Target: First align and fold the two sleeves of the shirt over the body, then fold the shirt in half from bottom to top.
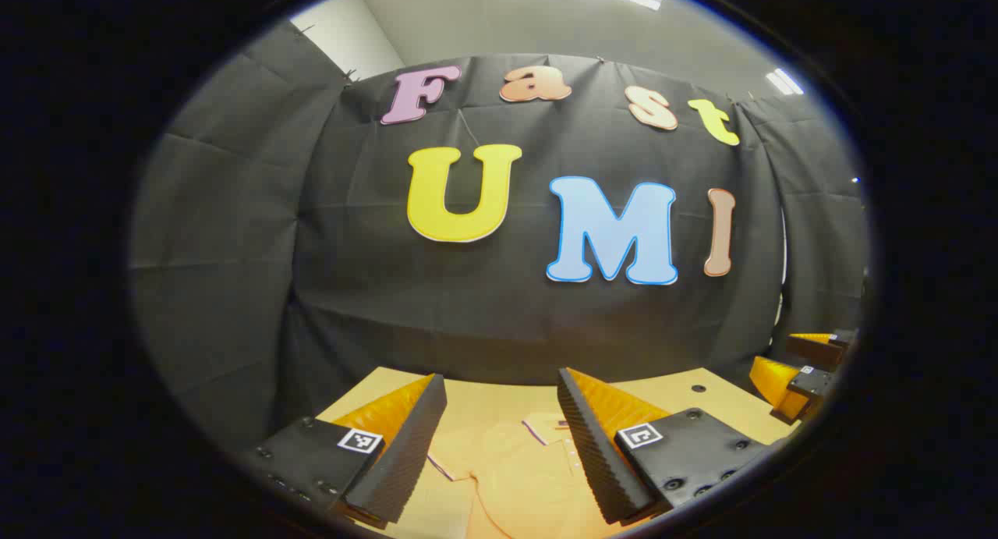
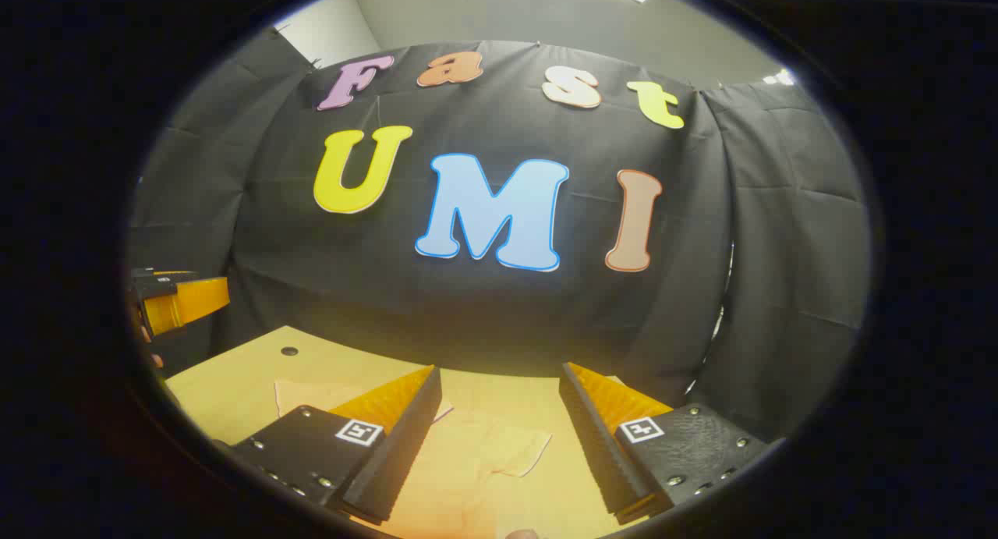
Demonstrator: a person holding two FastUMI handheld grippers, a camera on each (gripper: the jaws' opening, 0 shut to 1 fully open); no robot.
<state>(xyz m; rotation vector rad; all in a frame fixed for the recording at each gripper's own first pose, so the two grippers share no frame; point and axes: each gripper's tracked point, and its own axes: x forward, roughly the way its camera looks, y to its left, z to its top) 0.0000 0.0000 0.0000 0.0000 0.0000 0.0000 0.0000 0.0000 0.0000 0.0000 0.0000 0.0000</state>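
Note:
A pale orange shirt (image 1: 514,476) lies flat on the wooden table (image 1: 702,398), its collar (image 1: 546,428) with a dark trim toward the back. My left gripper (image 1: 500,377) hovers above the collar area, open, with nothing between its fingers. In the right gripper view the shirt (image 2: 483,445) spreads under my right gripper (image 2: 500,369), which is open and holds nothing; a loose cloth edge (image 2: 522,457) lies between its fingers. The right gripper (image 1: 803,375) also shows at the far right of the left gripper view, and the left gripper (image 2: 183,301) at the left edge of the right gripper view.
The black cloth wall (image 1: 499,313) stands close behind the table's back edge. A small round hole (image 2: 289,351) sits in the tabletop (image 2: 226,383) near its back left corner, and another hole (image 1: 698,388) shows in the left gripper view.

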